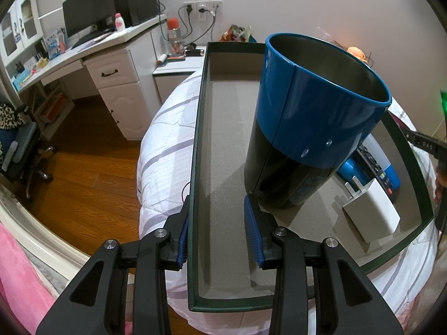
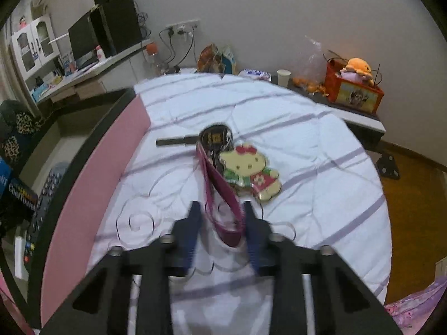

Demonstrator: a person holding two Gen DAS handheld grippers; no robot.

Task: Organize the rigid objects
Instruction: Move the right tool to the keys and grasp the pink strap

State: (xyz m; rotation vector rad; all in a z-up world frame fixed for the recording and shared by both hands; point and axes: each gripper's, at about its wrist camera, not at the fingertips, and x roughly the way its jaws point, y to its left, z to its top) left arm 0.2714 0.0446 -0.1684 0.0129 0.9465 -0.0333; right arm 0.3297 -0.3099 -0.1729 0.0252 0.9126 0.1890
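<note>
In the left wrist view a dark green shallow box (image 1: 195, 145) lies on the bed. A blue and black cylindrical tin (image 1: 307, 128) stands upright in it, beside a white charger block (image 1: 374, 212) and a remote control (image 1: 374, 167). My left gripper (image 1: 218, 209) is open, its fingers astride the box's left wall. In the right wrist view a key (image 2: 195, 139) with a Hello Kitty charm (image 2: 251, 173) and a magenta strap loop (image 2: 223, 198) lies on the quilt. My right gripper (image 2: 222, 209) is open, its fingers on either side of the strap's near end.
The box (image 2: 83, 150), pink outside, shows at left in the right wrist view. A white desk (image 1: 111, 64) with monitor stands beyond the bed, with an office chair (image 1: 19, 150) on the wooden floor. A side shelf holds a paper cup (image 2: 283, 78) and a red box (image 2: 354, 92).
</note>
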